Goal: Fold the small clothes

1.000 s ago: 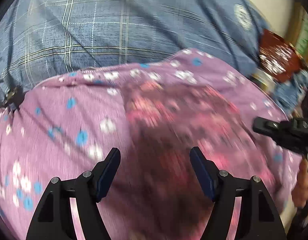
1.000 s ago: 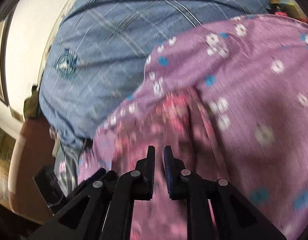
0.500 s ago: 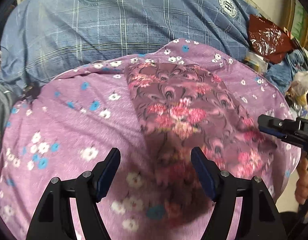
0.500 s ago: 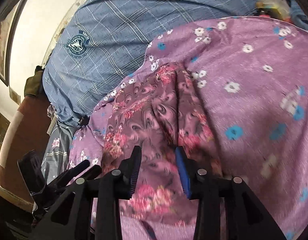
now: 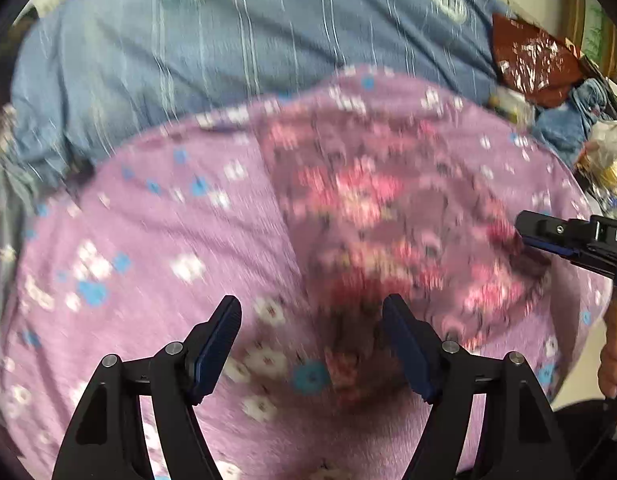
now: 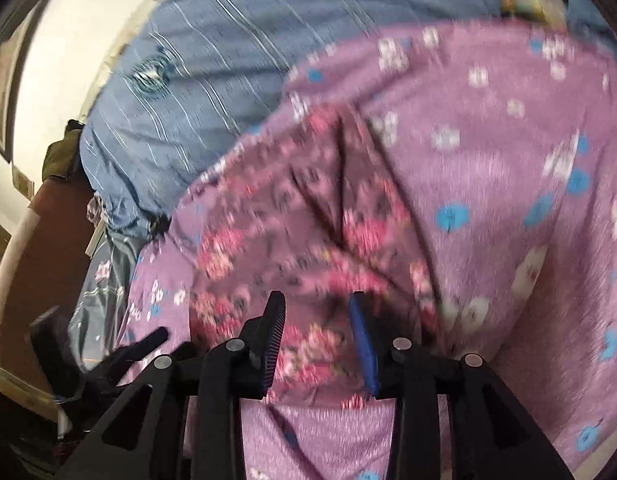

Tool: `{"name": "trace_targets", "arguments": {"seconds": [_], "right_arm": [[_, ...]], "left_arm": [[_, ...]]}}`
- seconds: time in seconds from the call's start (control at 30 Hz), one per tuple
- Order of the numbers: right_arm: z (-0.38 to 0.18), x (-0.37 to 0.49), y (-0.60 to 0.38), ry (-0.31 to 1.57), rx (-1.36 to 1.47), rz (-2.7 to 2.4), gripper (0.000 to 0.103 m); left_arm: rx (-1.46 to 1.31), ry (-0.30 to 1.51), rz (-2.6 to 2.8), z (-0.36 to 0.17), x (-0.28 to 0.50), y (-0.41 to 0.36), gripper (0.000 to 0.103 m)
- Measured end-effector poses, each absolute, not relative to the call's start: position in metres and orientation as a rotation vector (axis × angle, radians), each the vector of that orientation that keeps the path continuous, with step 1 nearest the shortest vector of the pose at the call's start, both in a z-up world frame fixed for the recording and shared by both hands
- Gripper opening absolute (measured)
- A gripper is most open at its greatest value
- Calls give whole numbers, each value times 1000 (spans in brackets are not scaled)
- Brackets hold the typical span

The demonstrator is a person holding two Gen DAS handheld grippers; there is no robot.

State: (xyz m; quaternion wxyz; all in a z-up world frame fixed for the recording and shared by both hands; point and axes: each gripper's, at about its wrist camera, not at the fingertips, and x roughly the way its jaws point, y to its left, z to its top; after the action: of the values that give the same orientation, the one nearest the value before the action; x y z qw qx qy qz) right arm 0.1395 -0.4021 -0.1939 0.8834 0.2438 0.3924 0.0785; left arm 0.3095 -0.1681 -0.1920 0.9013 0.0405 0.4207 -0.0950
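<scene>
A small dark mauve garment with pink flowers (image 5: 388, 220) lies folded on a purple flowered cloth (image 5: 148, 264). My left gripper (image 5: 312, 316) is open and empty, just above the garment's near left corner. My right gripper (image 6: 316, 312) is open over the garment (image 6: 292, 232) near its front edge, holding nothing; it also shows in the left wrist view (image 5: 564, 240) at the garment's right edge. Both views are motion-blurred.
A blue plaid sheet (image 5: 248, 40) covers the surface behind the purple cloth (image 6: 508, 200). A dark red foil bag (image 5: 528, 60) and clutter (image 5: 596, 148) sit at the far right. A brown furniture edge (image 6: 40, 240) and the wall lie to the left in the right wrist view.
My right gripper was shut a second ago and has opened, wider now. Both grippers have drawn back from the garment, which lies flat. The left gripper stayed open.
</scene>
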Motion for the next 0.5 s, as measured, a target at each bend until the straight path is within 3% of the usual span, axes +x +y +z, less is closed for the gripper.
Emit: {"name": "trace_targets", "arguments": {"seconds": [0.2, 0.5], "right_arm": [[-186, 140, -396, 768, 454, 134, 36], [-226, 156, -387, 976, 408, 83, 34]], "left_arm": [[147, 784, -112, -178, 298, -175, 73], [177, 835, -85, -196, 300, -177, 73]]}}
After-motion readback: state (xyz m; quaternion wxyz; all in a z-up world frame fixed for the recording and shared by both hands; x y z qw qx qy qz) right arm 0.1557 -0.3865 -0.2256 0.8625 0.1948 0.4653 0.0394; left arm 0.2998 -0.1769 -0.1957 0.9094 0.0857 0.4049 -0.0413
